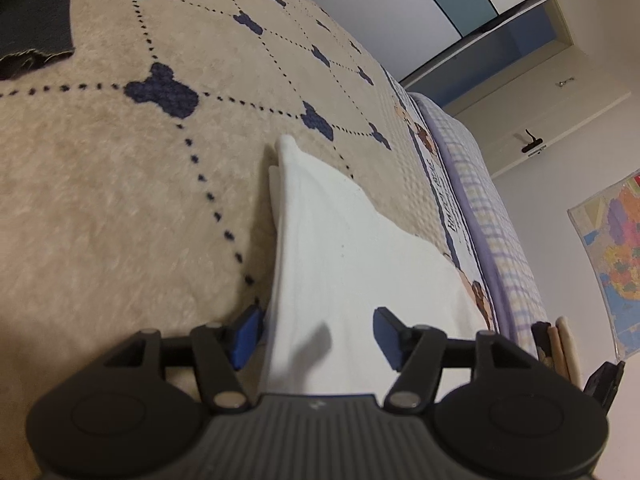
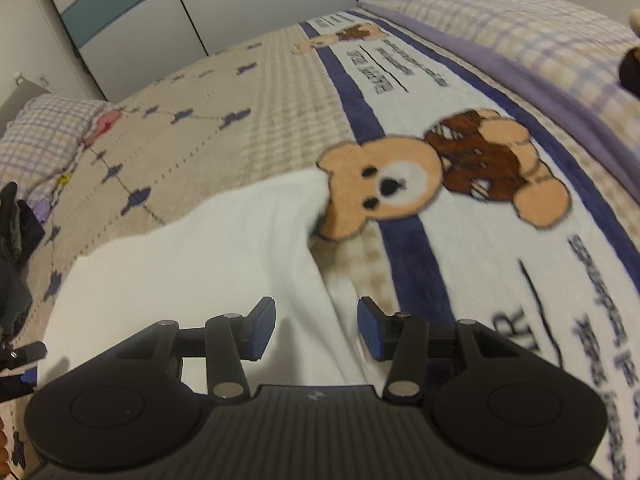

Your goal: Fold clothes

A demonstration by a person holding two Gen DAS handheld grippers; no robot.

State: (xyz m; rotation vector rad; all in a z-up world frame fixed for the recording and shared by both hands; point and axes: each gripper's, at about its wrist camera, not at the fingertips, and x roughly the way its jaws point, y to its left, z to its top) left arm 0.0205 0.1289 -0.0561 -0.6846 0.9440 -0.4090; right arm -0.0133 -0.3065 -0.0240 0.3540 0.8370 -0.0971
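**White garment on the bed, both grippers spread above it**

Bedroom view from my two wrist cameras: a bed covered by a beige fleece blanket (image 1: 120, 200) with dotted navy lines and small navy motifs, a checked lilac pillow (image 2: 520, 28) at its far end, and a white-and-teal wardrobe (image 2: 132, 20) behind.

Much is cut off for me. Only part of the white garment (image 1: 340, 260) shows in each view; it lies on the blanket, its nearer end hidden under the gripper bodies. A dark cloth (image 1: 32, 12) enters the left view's top corner, clipped by the frame. A colourful map (image 1: 616, 252) hangs on the wall, its lettering too small to read.

The blanket's white band carries a teddy bear print (image 2: 400, 184) and dark writing; I can make out "RR" near my right gripper, the rest being blurred.

My left gripper (image 1: 316, 336) is tilted low over the garment's edge, its blue pads apart with cloth between them but not pinched. My right gripper (image 2: 316, 328) is also parted, straddling a ridge of the garment beside the bear; whether the pads touch the fabric I cannot tell.
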